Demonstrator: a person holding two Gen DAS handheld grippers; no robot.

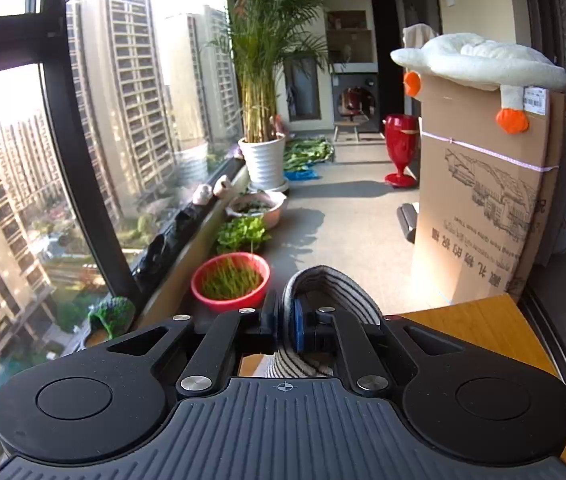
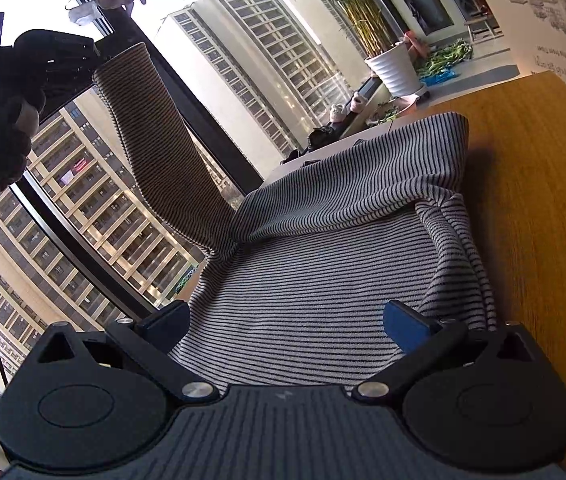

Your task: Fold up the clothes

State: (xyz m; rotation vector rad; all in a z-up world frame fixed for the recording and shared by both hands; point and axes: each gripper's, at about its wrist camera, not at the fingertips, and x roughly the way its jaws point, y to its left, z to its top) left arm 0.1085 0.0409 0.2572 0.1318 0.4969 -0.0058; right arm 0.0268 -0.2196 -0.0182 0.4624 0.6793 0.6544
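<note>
A grey and black striped garment lies on the wooden table. One sleeve is lifted high off the table, up toward the window. My left gripper is shut on that sleeve's cuff, which loops over the pads. In the right wrist view the left gripper shows at the upper left, held by a hand, with the sleeve hanging from it. My right gripper stands open low over the garment's body, its fingers apart and nothing pinched between them.
A tall window runs along the left. Planters with greens, a white potted palm and a red stand line the floor. A big cardboard box with a plush goose on top stands beyond the table's far edge.
</note>
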